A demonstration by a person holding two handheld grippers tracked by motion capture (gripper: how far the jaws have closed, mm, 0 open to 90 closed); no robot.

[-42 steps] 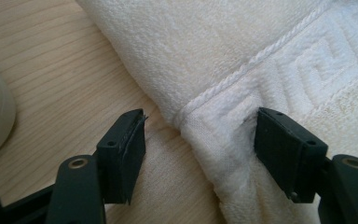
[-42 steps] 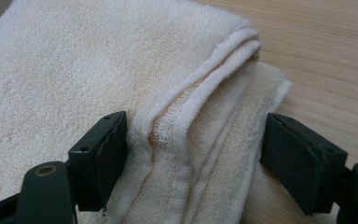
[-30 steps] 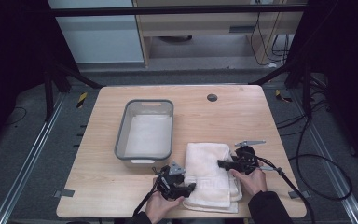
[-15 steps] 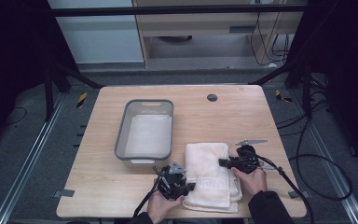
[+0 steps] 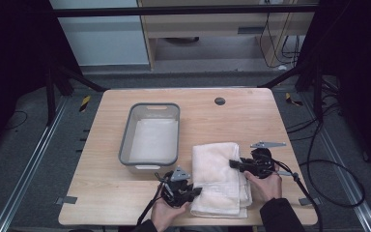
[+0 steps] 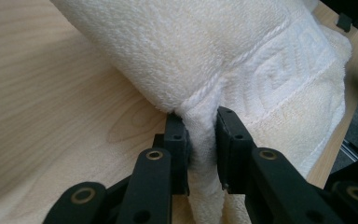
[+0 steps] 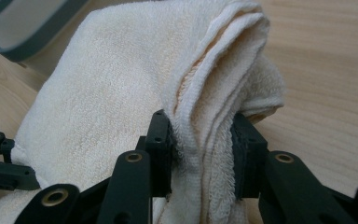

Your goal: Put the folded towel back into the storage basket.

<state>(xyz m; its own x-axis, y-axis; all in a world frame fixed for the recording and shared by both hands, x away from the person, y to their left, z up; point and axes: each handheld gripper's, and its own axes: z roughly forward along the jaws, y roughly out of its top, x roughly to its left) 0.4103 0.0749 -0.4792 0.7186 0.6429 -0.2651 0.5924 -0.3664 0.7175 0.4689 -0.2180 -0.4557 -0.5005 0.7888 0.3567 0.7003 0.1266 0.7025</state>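
A folded cream towel [image 5: 220, 176] lies on the wooden table [image 5: 251, 121] near its front edge. My left gripper [image 5: 198, 191] has closed on the towel's near left edge; in the left gripper view its jaws pinch a hemmed fold of the towel [image 6: 242, 60] between the pads [image 6: 177, 140]. My right gripper [image 5: 233, 164] has closed on the towel's right side; in the right gripper view several layers of the towel [image 7: 121, 84] bunch up between its pads [image 7: 244, 144]. My left gripper [image 7: 0, 158] also shows at that view's left edge.
A grey plastic tub [image 5: 152, 133] with a white cloth lining its bottom stands just left of the towel. A small dark round hole [image 5: 220, 101] sits near the table's far edge. Cables trail off the right side over the floor.
Both grippers' jaws have closed onto the towel's edges. The right gripper has risen slightly, lifting the right fold; the left hand has stayed in place.
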